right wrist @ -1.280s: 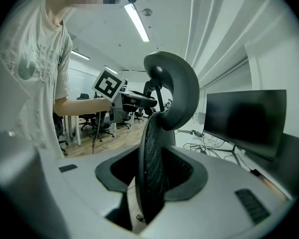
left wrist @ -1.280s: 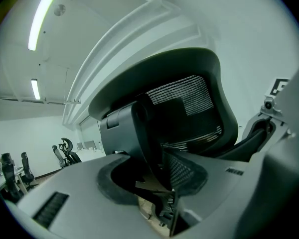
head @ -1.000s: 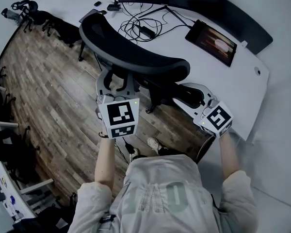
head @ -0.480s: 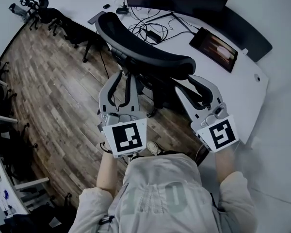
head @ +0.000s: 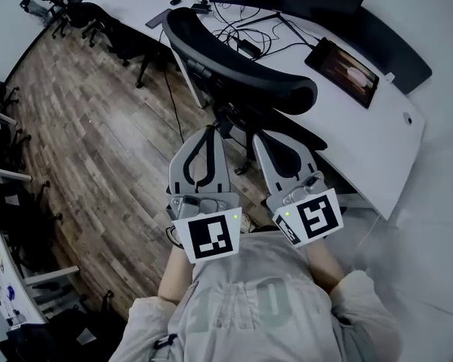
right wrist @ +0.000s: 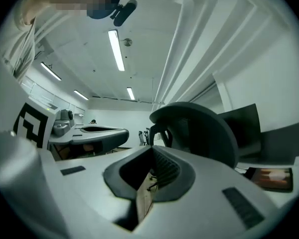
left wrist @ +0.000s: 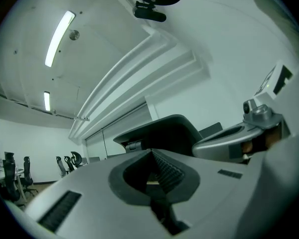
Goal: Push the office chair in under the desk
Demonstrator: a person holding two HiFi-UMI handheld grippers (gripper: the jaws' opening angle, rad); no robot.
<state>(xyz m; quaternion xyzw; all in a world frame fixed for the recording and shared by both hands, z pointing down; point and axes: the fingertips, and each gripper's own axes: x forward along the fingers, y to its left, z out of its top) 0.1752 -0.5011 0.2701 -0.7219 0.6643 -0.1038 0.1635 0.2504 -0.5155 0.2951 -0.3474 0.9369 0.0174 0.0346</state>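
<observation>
Since the desk (head: 366, 130) already has the office chair (head: 241, 70) drawn up to its near edge, the backrest close to the rim and the seat seemingly beneath the top, we judge the push done or nearly so. Whether the backrest touches the rim we cannot tell. Both tools hang on the floor side of the desk, clear of the chair. The left gripper (head: 209, 131) and right gripper (head: 266, 139) have just been closing, and their jaws meet on nothing.

A tablet (head: 349, 72) lies near tangled cables (head: 251, 40).
</observation>
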